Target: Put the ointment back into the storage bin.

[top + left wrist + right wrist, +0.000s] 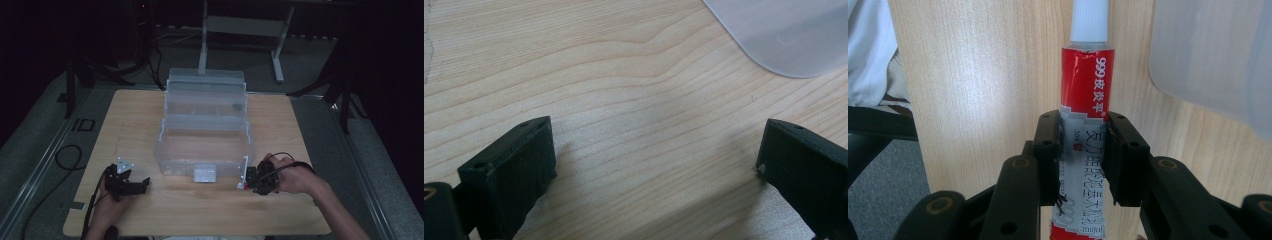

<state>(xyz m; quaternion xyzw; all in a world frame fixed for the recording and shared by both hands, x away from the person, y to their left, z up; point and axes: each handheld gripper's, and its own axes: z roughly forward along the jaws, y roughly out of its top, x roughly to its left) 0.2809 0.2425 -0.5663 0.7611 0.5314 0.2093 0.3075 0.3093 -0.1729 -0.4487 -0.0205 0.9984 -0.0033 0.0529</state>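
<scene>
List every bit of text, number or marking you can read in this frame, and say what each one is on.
"999皮炎平" in white on the red band of the tube clamped in the right gripper.
"30g", small, on the tube's silver part beside the jaw; only roughly legible.
Large red characters lower on the tube: partly hidden by the jaws, not readable.
"ID", dark marking on the grey floor strip left of the table.

High view looks forward and down, far above the clear box (205,135) mid-table. Both gripper views sit close over the wood beside that box; each shares a box corner with high view.
</scene>
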